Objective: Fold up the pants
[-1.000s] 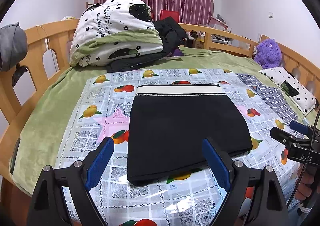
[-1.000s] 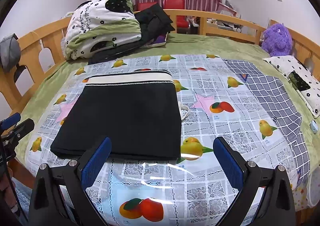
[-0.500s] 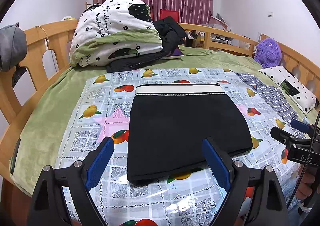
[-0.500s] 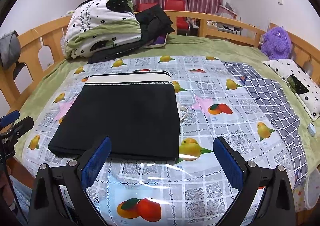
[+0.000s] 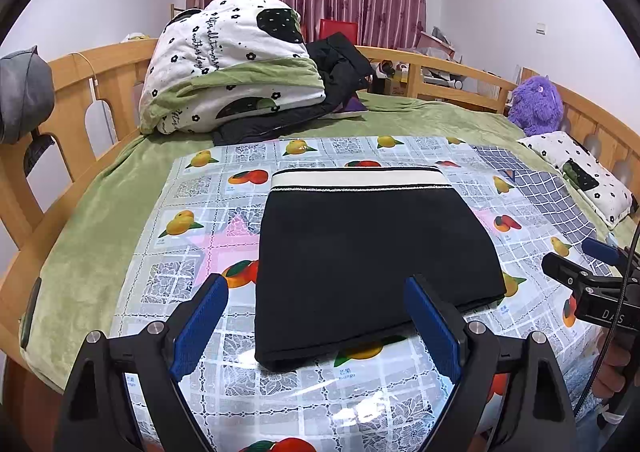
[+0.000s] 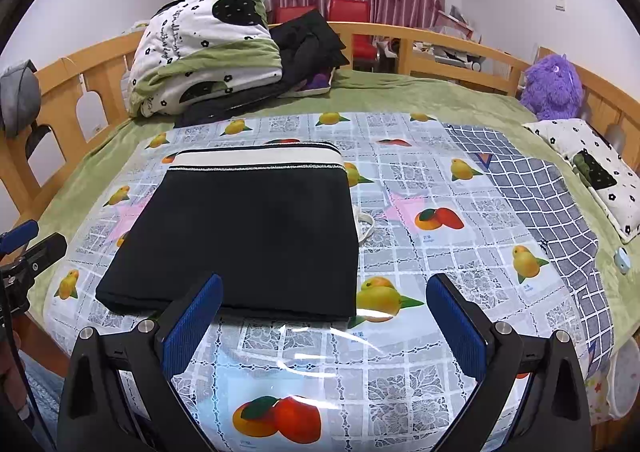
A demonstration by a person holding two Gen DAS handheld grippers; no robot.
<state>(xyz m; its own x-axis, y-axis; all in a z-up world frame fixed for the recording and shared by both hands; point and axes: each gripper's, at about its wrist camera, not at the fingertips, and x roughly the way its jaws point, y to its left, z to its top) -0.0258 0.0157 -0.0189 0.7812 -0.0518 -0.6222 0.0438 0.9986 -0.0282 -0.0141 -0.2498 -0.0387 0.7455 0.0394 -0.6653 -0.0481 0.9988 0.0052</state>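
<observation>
The black pants (image 5: 360, 256) lie folded into a neat, flat rectangle on the glossy fruit-print cover (image 5: 200, 228) spread over the green bed (image 5: 92, 236), and it's a tidy package: dark fabric smooth with no obvious wrinkles, a cream waistband with thin dark trim (image 5: 356, 178) along the far edge, the thick folded edge nearest the cameras. In the right wrist view a bit of pale cord (image 6: 366, 226) peeks out beside the pants' right edge. The left gripper (image 5: 316, 326) hangs just above the near edge with its blue pads spread wide, nothing between them, gripping nothing. The right gripper (image 6: 324, 318) sits off the near right corner, jaws likewise wide apart and empty over the cover. At the head of the bed a rolled floral quilt (image 5: 232, 64) rests on dark clothing (image 5: 340, 64).
</observation>
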